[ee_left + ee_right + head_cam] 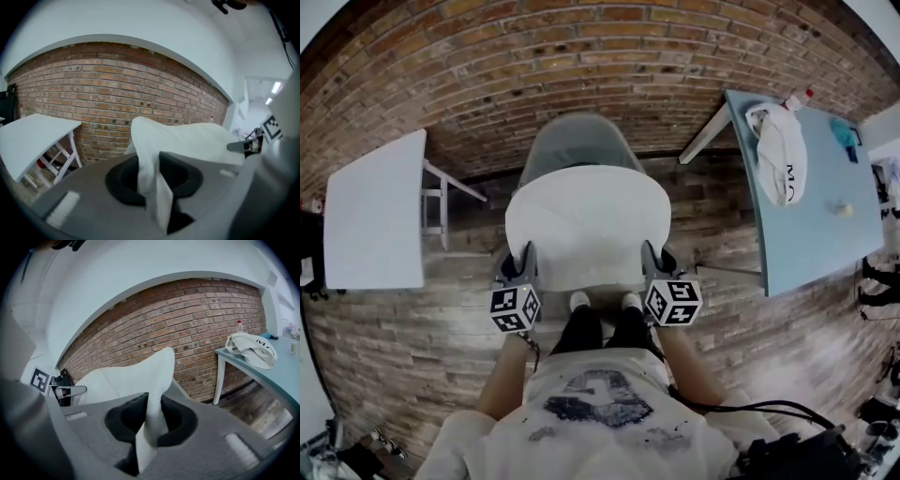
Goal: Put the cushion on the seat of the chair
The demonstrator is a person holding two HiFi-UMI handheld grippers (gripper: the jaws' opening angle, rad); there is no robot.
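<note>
The person is holding the white cushion (pixel 586 230) spread flat over the seat of the grey chair (pixel 574 141), whose back is showing just beyond it; whether it is touching the seat cannot be told. The left tongs (pixel 525 255) are clamping the cushion's near left edge and the right tongs (pixel 651 253) its near right edge, fabric bunching between each pair of jaws. A white bag (pixel 780 155) is lying on the pale blue bench (pixel 816 225) at the right.
</note>
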